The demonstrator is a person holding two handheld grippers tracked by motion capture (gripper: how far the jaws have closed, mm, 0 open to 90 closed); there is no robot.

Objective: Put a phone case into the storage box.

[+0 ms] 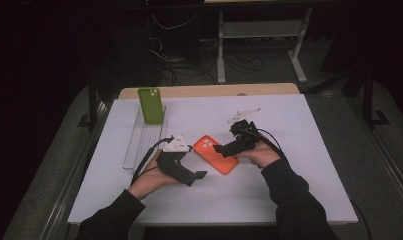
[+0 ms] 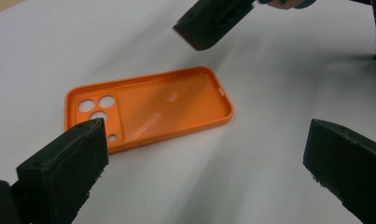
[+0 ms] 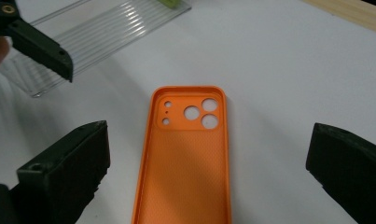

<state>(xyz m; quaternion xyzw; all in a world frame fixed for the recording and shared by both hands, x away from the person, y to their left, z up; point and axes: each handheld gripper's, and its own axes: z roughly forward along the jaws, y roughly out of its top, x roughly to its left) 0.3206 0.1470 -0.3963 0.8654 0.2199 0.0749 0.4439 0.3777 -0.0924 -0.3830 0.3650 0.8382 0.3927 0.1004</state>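
- Nearest the high camera are the person's two dark sleeves, coming in from the bottom edge; the left sleeve (image 1: 111, 215) leads up to the left gripper (image 1: 199, 175), held low over the white table (image 1: 289, 190).
- The left gripper's jaws stand wide apart with nothing between them — in its own view the orange phone case (image 2: 167, 109) lies just ahead of them, flat, hollow side up, camera holes toward the near jaw.
- Further left and back, a clear ribbed tray (image 1: 141, 137) lies along the table's edge, and a green phone case (image 1: 151, 105) stands upright at its far end, well apart from the work.
- At the middle, the orange phone case rests on the table between the two grippers, touched by neither.
- To the right, the right gripper (image 1: 220, 148) hangs over the case's far side, jaws also spread and empty; its own view looks straight down the case's length.
- Beyond it, a small white piece (image 1: 243, 115) lies near the table's back — what it is I cannot tell.
- Risks, as I judge them: the case is thin and lies flat, so a jaw closing from above could skid off the rim and push it across the smooth top; two grippers closing together could collide; a hard pinch on one wall might flex the case and pop it free.
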